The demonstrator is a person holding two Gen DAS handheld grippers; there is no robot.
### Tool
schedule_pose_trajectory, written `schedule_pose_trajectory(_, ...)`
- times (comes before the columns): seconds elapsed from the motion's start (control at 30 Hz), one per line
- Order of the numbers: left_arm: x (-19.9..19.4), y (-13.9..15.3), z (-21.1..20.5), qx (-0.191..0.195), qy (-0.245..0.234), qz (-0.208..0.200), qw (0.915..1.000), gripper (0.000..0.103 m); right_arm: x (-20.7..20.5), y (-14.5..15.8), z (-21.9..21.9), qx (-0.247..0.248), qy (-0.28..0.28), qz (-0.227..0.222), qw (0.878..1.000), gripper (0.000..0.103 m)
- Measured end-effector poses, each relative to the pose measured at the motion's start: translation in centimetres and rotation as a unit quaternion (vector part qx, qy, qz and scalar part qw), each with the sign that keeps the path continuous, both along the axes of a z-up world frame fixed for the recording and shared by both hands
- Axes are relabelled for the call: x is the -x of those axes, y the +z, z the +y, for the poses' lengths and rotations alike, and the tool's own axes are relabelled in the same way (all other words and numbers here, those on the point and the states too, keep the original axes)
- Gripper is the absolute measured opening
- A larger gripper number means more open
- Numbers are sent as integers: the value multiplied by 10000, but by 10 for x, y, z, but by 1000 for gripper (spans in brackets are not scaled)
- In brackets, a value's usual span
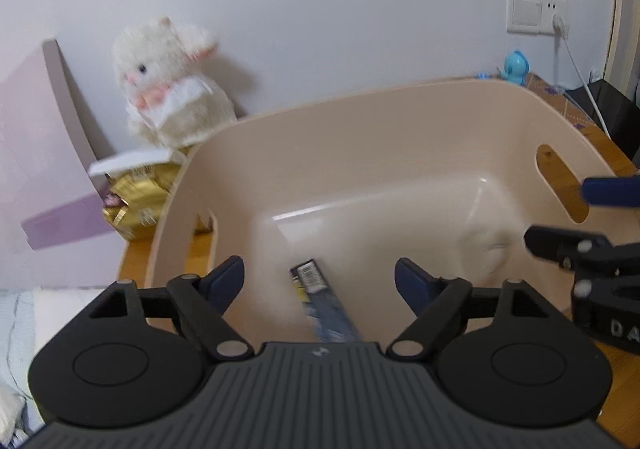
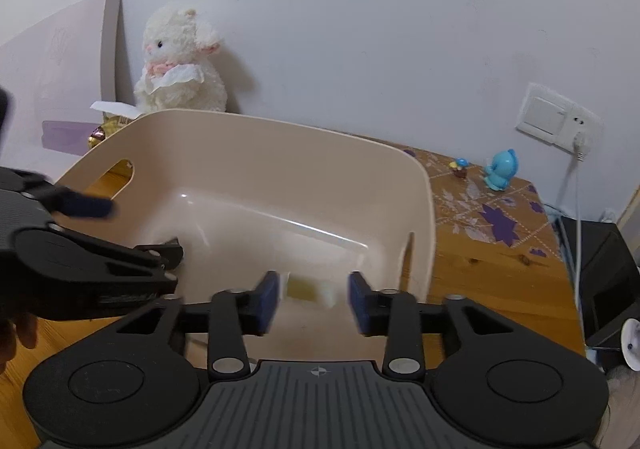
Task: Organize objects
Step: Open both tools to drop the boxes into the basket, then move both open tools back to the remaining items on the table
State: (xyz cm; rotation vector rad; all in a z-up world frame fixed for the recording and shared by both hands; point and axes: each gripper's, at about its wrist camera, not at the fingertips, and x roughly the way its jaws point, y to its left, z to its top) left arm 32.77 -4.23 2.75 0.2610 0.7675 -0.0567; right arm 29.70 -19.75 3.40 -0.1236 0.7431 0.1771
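- Over the beige bin (image 1: 360, 137): left gripper (image 1: 320, 281) fingers spread, dark blue pack (image 1: 324, 305) loose btwn them.
- Right gripper (image 2: 314, 299) spread too, blurry yellowish item (image 2: 308, 289) btwn pads, not pinched.

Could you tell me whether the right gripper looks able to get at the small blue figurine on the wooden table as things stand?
Probably yes: the right gripper has open jaws, and the small blue figurine stands uncovered on the wooden table, outside the beige plastic bin.
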Motion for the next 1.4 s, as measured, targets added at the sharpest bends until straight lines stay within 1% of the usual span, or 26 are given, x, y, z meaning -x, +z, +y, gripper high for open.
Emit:
schedule_pose_trajectory(0.03, 3, 3, 1, -8, -11, -33, 10000, 84, 4, 3, -2, -65, -1, -45, 10000, 74)
schedule_pose_trajectory(0.17, 16, 16, 11, 148, 91, -186, 9997, 85, 19, 19, -10, -312, -64, -204, 9993, 82)
schedule_pose_trajectory(0.2, 20, 20, 13, 179, 109, -236, 9995, 85, 25, 23, -13, -361, -85, -260, 9990, 89)
schedule_pose_trajectory(0.23, 26, 24, 16, 202, 131, -309, 9992, 86, 31, 28, -16, -409, -96, -335, 9986, 93)
schedule_pose_trajectory(0.33, 44, 33, 24, 261, 152, -444, 9986, 89, 50, 41, -23, -478, -116, -534, 9974, 97)
schedule_pose_trajectory(0.4, 58, 36, 33, 341, 185, -502, 9980, 89, 62, 46, -28, -503, -107, -663, 9965, 100)
schedule_pose_trajectory(0.5, 78, 37, 45, 430, 247, -570, 9971, 89, 81, 50, -35, -496, -85, -759, 9958, 101)
schedule_pose_trajectory(0.63, 103, 32, 52, 336, 176, -579, 9976, 91, 107, 50, -46, -487, -54, -791, 9957, 103)
schedule_pose_trajectory(0.8, 132, 21, 60, 502, 174, -538, 9971, 91, 135, 45, -60, -562, -55, -704, 9959, 103)
schedule_pose_trajectory(0.97, 158, 5, 57, 420, 66, -496, 9979, 91, 160, 29, -62, -316, -44, -500, 9982, 103)
schedule_pose_trajectory(1.03, 165, -1, 58, 443, 25, -455, 9980, 91, 170, 22, -62, -260, -24, -402, 9988, 103)
schedule_pose_trajectory(1.13, 175, -12, 59, 495, -41, -391, 9980, 92, 185, 11, -62, -221, -17, -250, 9994, 103)
schedule_pose_trajectory(1.23, 185, -23, 57, 430, -165, -400, 9981, 92, 196, -1, -63, -221, -38, -130, 9997, 103)
schedule_pose_trajectory(1.3, 191, -31, 56, 394, -228, -386, 9982, 92, 201, -9, -63, -237, -51, -50, 9997, 103)
schedule_pose_trajectory(1.4, 195, -41, 56, 443, -308, -313, 9981, 92, 205, -22, -61, -242, -71, 60, 9997, 103)
